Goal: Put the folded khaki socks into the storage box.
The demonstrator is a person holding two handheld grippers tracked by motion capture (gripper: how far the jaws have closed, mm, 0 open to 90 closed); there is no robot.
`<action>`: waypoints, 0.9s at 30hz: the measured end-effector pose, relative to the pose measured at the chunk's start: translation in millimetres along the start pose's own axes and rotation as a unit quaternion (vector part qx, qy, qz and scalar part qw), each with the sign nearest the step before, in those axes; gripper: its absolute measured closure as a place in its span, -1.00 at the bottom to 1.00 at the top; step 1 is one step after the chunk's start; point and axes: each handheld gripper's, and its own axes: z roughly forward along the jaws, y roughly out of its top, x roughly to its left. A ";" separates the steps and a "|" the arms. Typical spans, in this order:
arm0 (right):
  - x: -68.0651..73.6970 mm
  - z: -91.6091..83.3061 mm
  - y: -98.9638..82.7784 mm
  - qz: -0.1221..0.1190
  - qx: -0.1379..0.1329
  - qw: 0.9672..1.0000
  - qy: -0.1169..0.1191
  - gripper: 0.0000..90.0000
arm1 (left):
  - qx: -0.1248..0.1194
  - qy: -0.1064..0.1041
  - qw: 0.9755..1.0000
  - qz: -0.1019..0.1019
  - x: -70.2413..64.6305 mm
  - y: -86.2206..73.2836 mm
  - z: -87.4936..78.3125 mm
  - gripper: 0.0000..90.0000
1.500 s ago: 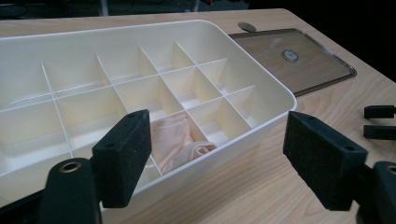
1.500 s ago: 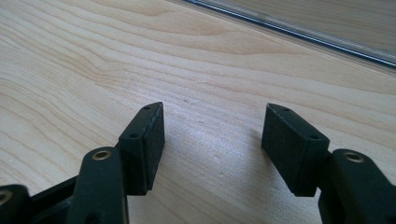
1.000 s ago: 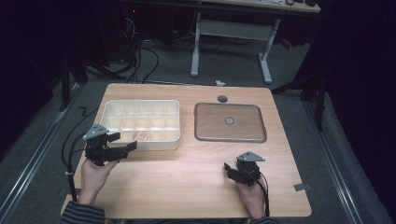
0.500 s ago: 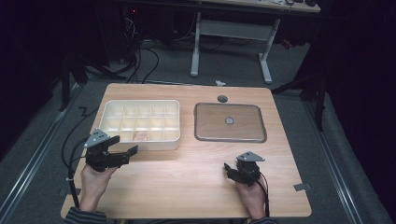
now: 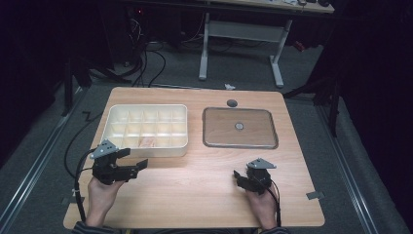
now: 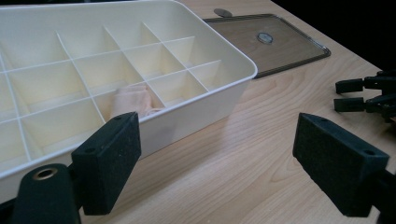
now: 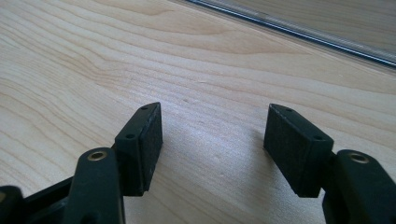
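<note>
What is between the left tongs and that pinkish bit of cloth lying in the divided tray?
The tray's near wall. The left tongs sit open over bare table just outside the tray, while the pinkish cloth lies in a compartment of the near row behind that wall. Reaching it would likely mean going over the rim.

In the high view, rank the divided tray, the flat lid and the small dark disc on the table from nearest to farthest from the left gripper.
From the left gripper:
1. Divided tray, just beyond the gripper, on the table's left half.
2. Flat lid, lying on the right half, beside the tray.
3. Small dark disc, past the lid's far edge, near the table's back.
</note>
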 end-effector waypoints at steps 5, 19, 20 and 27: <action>0.0 0.0 0.0 0.000 0.000 1.000 0.000 -0.17 | 0.001 -0.003 1.000 0.001 -3.1 -3.0 2.7 -0.65; 0.1 0.3 0.3 0.001 0.000 1.000 -0.001 -0.17 | 0.013 -0.018 1.000 0.003 -9.8 -11.4 14.3 -0.63; 0.1 0.4 0.4 0.001 0.000 1.000 -0.002 -0.17 | 0.015 -0.017 1.000 0.005 -10.5 -11.9 15.1 -0.63; 0.1 0.5 0.5 0.002 0.000 1.000 -0.002 -0.17 | 0.018 -0.015 1.000 0.005 -12.4 -16.4 17.7 -0.60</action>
